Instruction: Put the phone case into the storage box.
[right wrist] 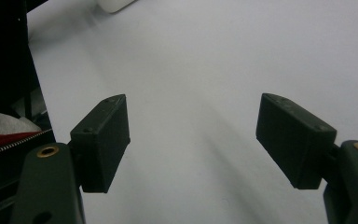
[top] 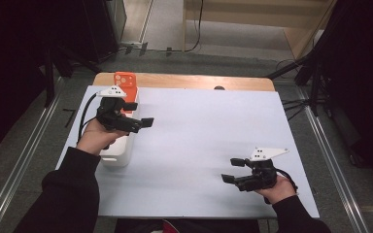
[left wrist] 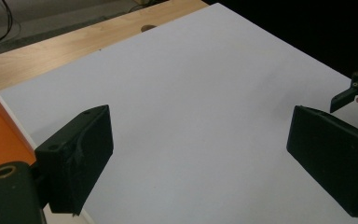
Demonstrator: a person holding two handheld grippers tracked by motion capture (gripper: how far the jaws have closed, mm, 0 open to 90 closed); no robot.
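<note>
Hovering at nine o'clock over the bin [top: 118, 156], the left tongs [top: 141, 113] are spread and empty. The right tongs [top: 234, 170], at four o'clock, are spread too. Likely next: lower squarely onto the orange phone [top: 125, 83].

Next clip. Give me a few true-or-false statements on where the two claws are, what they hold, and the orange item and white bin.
1. Both claws are open and empty. True: left claw, right claw.
2. The orange phone case lies in the middle of the white sheet. False: it stands at the far end of the white bin, at the sheet's left edge.
3. The left claw is above the bin. True.
4. The right claw is touching the bin. False: it is far off, near the sheet's right front.
</note>
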